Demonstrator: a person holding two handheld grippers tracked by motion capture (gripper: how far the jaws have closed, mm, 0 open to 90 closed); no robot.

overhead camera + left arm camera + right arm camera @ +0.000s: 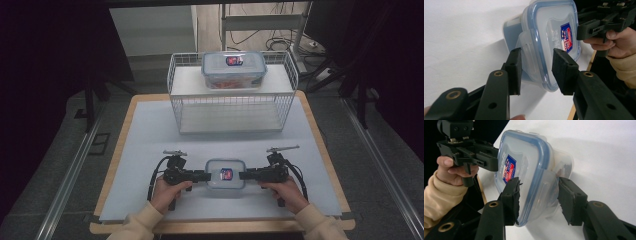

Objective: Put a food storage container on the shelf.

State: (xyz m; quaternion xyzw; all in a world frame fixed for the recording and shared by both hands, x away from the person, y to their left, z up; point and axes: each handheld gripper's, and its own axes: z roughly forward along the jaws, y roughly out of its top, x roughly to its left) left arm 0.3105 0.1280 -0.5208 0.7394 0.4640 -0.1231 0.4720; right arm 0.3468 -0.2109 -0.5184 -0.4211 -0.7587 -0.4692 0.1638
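A small clear container with a blue-rimmed lid and a red-and-blue label (226, 173) sits on the white mat near the front edge. My left gripper (207, 175) reaches in from its left end and my right gripper (242, 175) from its right end. In the left gripper view the jaws (536, 51) straddle the container's end (551, 25), one pad by the latch flap and one over the lid, with a thin gap. In the right gripper view the jaws (539, 180) likewise bracket the other end (524, 152), close to it but not visibly pressing.
A white wire rack (232, 107) stands at the back of the mat, with a larger clear container (233, 70) on its top shelf. The mat (150, 135) covers a wooden table. Dark floor and stands lie on both sides.
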